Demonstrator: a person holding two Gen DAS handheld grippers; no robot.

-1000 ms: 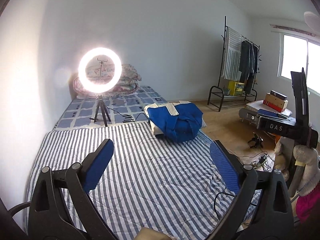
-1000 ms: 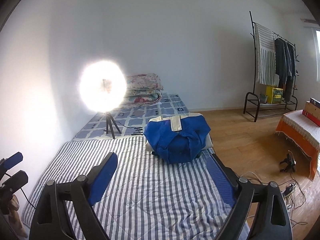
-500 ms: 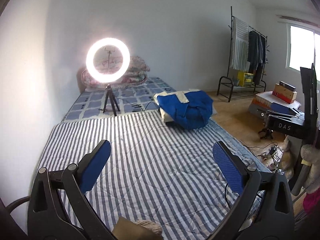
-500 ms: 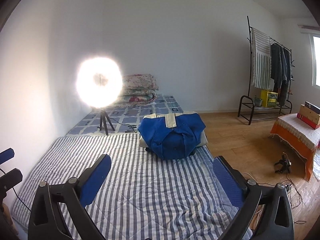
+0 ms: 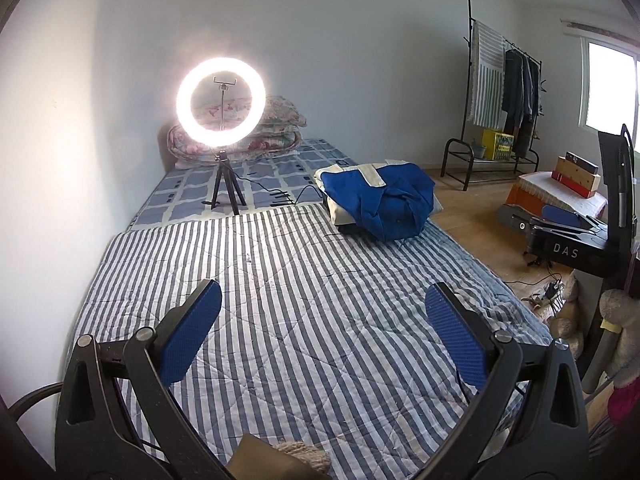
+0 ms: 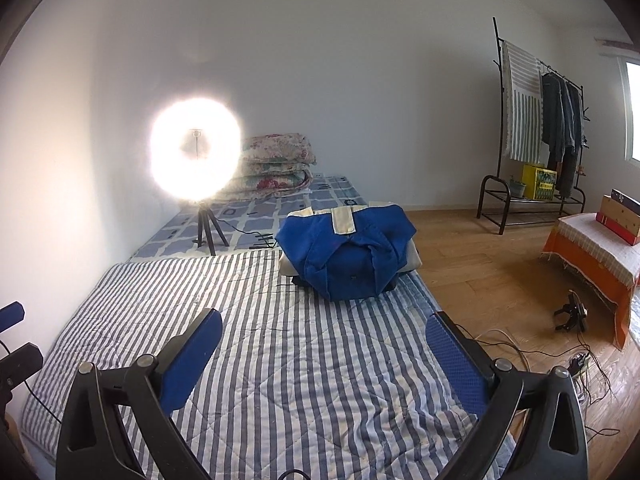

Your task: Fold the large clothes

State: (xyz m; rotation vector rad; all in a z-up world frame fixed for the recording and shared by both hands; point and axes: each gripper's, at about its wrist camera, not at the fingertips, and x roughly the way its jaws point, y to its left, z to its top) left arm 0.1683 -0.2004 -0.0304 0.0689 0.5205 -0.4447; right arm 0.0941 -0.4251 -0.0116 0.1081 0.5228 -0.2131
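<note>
A folded blue garment with a cream collar lies on a small pile at the far right of the striped quilt; the right wrist view shows the same blue garment on the quilt. My left gripper hovers over the near end of the quilt, open, with nothing between its blue pads. My right gripper hangs beside it, open wide and empty too. Both are well short of the garment. At the right wrist view's left edge the tip of the left gripper's finger shows.
A lit ring light on a tripod stands on the bed beyond the quilt, its cable trailing towards the garment. Folded floral quilts lie by the wall. A clothes rack, an orange-covered low table and floor cables are on the right.
Both grippers have sunk a little towards the quilt, and the left wrist view has swung so the ring light and garment sit further right. The right jaws widened slightly.
</note>
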